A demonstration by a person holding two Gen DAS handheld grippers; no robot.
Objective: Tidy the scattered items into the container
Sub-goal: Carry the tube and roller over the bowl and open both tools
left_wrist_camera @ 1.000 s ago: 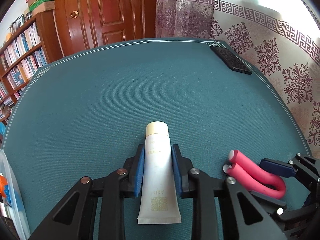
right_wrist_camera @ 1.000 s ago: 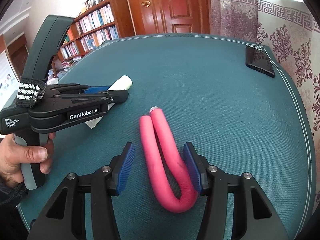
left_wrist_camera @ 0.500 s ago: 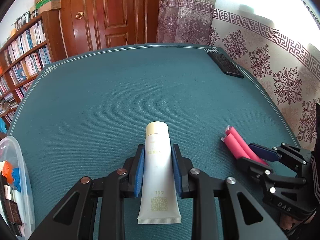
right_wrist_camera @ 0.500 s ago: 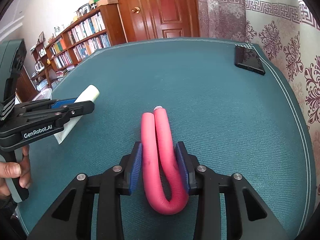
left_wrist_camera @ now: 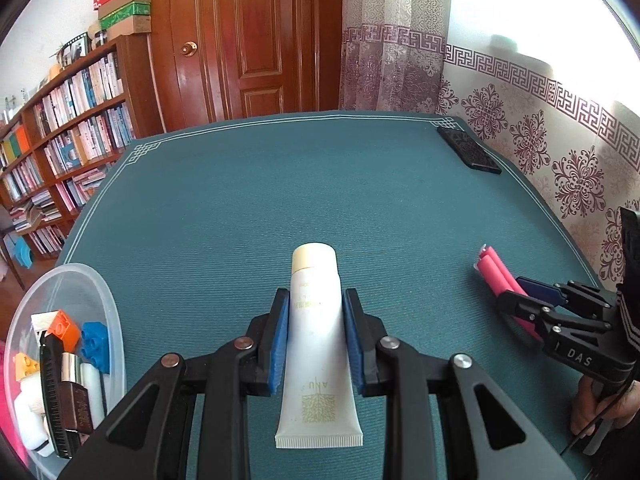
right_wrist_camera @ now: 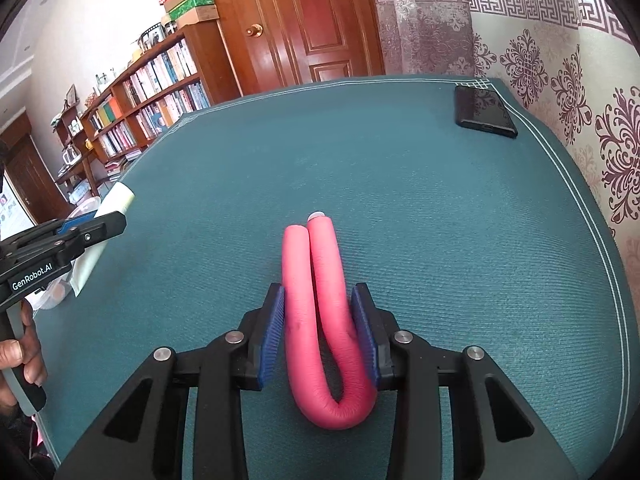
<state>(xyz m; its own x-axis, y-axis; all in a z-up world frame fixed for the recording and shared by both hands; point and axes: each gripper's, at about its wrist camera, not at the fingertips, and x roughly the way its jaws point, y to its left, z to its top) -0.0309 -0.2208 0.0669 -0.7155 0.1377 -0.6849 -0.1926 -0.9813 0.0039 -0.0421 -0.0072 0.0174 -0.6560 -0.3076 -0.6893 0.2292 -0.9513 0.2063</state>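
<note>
My left gripper [left_wrist_camera: 315, 304] is shut on a white cream tube [left_wrist_camera: 316, 344] with a pale cap, held above the teal table [left_wrist_camera: 280, 200]. A clear plastic container [left_wrist_camera: 102, 300] at the lower left holds toy bricks, a black comb and small bottles. In the right wrist view my right gripper [right_wrist_camera: 319, 300] is shut on a pink foam roller [right_wrist_camera: 320, 312] bent into a U, its two ends pointing away. The left gripper [right_wrist_camera: 120, 220] with the tube [right_wrist_camera: 116, 200] shows at that view's left edge. The right gripper [left_wrist_camera: 516, 292] and roller [left_wrist_camera: 496, 272] appear at the left wrist view's right.
A black phone [right_wrist_camera: 484, 114] lies at the table's far right corner, near the patterned wall. Beyond the table stand a wooden door [left_wrist_camera: 256, 40] and a bookshelf [left_wrist_camera: 68, 132]. A person's hand [right_wrist_camera: 20, 360] grips the left handle.
The right gripper closed on the pink roller and lifted it. The left gripper with the tube rose and swung left, bringing the clear container into its view.
</note>
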